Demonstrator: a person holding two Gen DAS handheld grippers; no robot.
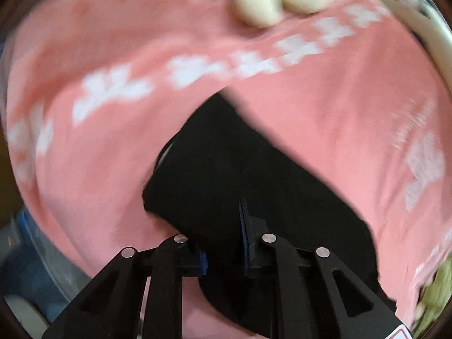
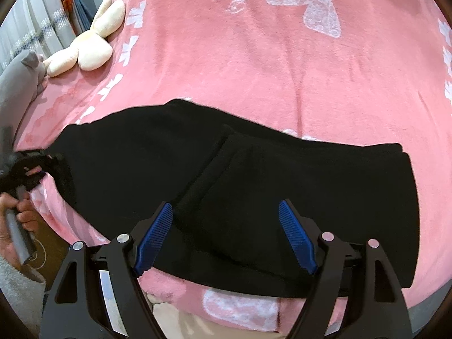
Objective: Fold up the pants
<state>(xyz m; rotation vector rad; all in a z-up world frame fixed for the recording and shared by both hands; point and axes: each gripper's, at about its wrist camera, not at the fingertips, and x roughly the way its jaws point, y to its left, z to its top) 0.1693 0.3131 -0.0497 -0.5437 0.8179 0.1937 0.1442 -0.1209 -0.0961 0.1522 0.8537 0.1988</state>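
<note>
Black pants [image 2: 254,175] lie across a pink blanket [image 2: 240,56] on a bed, one part folded over the rest. My right gripper [image 2: 226,212] is open, its blue pads just above the pants' near edge, holding nothing. My left gripper [image 1: 223,243] is shut on the pants [image 1: 226,169] at one end, the cloth lifted and draping away from the jaws; that view is motion-blurred. In the right wrist view the left gripper [image 2: 42,163] shows at the far left, at the pants' left end.
A cream flower-shaped plush [image 2: 87,42] and a grey plush [image 2: 19,79] lie at the blanket's left edge. Curtains [image 2: 42,14] hang behind them. The bed's front edge [image 2: 240,308] runs just below the pants.
</note>
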